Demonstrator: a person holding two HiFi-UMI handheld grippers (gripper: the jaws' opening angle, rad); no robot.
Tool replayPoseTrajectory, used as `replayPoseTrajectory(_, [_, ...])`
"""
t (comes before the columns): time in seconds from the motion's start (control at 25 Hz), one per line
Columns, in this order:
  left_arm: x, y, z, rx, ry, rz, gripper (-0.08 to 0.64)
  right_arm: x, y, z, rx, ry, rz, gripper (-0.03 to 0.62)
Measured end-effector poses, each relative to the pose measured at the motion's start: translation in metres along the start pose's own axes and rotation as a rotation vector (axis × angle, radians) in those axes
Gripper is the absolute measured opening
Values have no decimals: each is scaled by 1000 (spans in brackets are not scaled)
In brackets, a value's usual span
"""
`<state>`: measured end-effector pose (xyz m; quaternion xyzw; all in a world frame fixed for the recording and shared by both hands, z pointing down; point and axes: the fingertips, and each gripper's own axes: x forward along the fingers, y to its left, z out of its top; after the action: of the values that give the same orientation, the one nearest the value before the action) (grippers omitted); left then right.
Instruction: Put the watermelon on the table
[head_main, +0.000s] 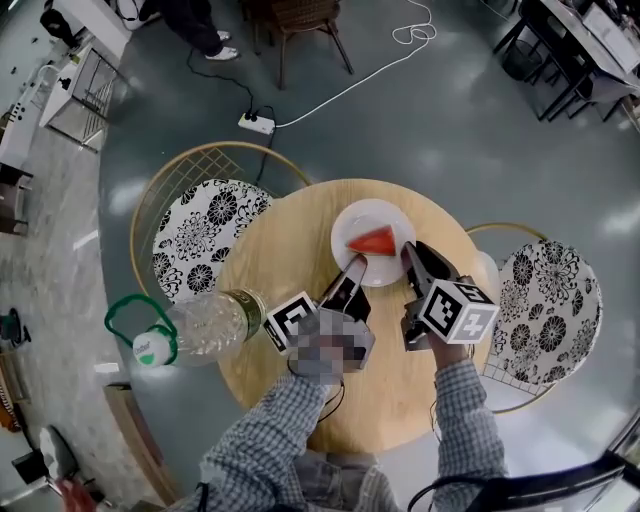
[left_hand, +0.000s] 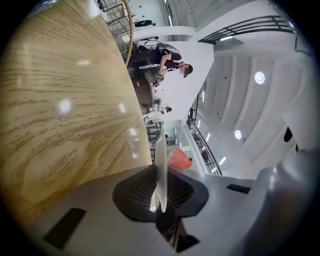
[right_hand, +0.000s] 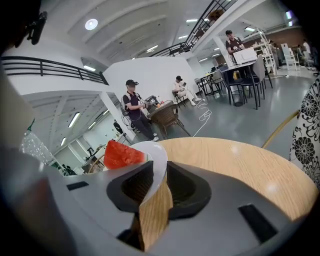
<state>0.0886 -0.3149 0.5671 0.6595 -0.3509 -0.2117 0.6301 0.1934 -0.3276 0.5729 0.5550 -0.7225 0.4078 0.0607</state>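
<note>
The watermelon slice (head_main: 373, 240) lies on a white plate (head_main: 358, 216) over the round table (head_main: 290, 260). I cannot tell whether the plate touches the table. The left gripper (head_main: 354, 268) and right gripper (head_main: 409, 255) each pinch its near rim, hiding that edge. Bare wood lies nearer.

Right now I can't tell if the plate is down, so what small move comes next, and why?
Probably lower the plate gently, kept level. The left gripper and right gripper each clamp its rim, the watermelon lies on it, and the table is just below; contact isn't clear.
</note>
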Motion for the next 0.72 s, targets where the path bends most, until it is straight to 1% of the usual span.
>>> replayPoseTrajectory(0.12, [7, 3, 6, 9, -16, 9, 28, 11, -2, 4, -28, 15, -17, 91])
replayPoseTrajectory(0.28, [12, 10, 12, 3, -34, 37, 28, 22, -4, 3, -128, 55, -64, 91])
replayPoseTrajectory(0.4, [15, 12, 18, -21, -64, 42, 28, 23, 0, 5, -160, 59, -53, 91])
replayPoseTrajectory(0.48, [16, 14, 23, -41, -86, 56, 28, 19, 4, 6, -210, 54, -40, 91])
replayPoseTrajectory(0.52, [16, 15, 25, -53, -96, 64, 28, 17, 6, 6, -264, 54, -34, 91])
replayPoseTrajectory(0.56, [16, 17, 27, -65, -105, 73, 28, 15, 9, 5, -338, 59, -27, 91])
replayPoseTrajectory(0.64, [16, 20, 31, -88, -122, 95, 28, 9, 21, 1, -531, 83, -13, 91])
replayPoseTrajectory(0.72, [17, 23, 33, -109, -134, 124, 28, 4, 40, -5, -748, 113, 16, 91])
